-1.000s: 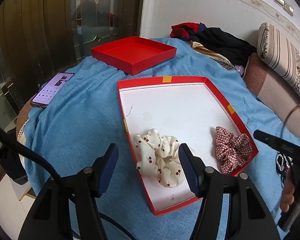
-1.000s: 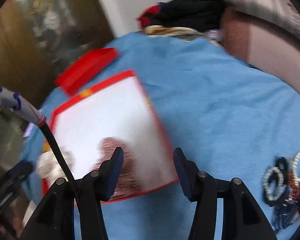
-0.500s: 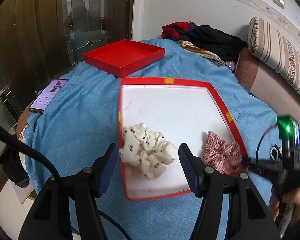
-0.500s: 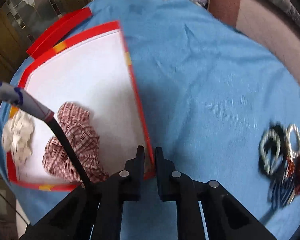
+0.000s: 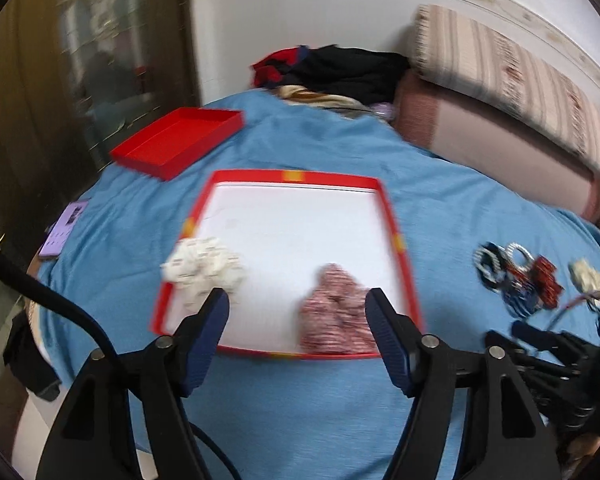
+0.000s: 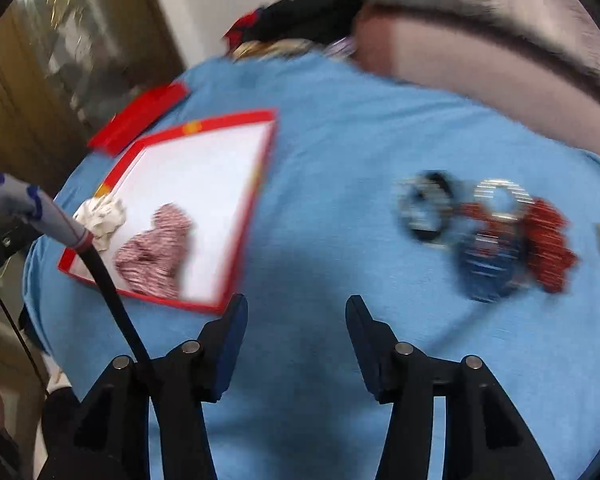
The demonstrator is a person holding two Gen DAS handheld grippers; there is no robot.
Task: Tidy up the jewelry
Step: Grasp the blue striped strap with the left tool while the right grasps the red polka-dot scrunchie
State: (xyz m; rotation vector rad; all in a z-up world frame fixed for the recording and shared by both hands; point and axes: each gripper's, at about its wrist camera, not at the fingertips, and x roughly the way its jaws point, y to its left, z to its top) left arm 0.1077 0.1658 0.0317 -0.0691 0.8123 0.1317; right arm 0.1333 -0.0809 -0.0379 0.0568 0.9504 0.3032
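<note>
A red-rimmed box with a white floor (image 5: 398, 240) (image 6: 256, 176) lies on the blue cloth. In it rest a cream cherry-print scrunchie (image 5: 204, 266) (image 6: 102, 212) and a red checked scrunchie (image 5: 334, 314) (image 6: 154, 248). A heap of bracelets and hair ties (image 5: 516, 276) (image 6: 488, 232) lies on the cloth to the right of the box. My left gripper (image 5: 296, 328) hovers above the box's near edge, its jaws opening with nothing between them. My right gripper (image 6: 296, 328) hangs over bare cloth between box and heap, jaws opening and empty.
A red lid (image 5: 178, 140) (image 6: 140, 116) lies beyond the box at far left. A phone (image 5: 62, 230) rests near the cloth's left edge. Clothes (image 5: 340, 66) are piled at the back, and a striped cushion (image 5: 512, 80) lies on the sofa at right. A cream item (image 5: 586, 276) sits beside the heap.
Both grippers have pulled back and swung right, so the heap of bracelets has come into view. My right gripper closed half a second ago and stands open again. The left jaws have widened.
</note>
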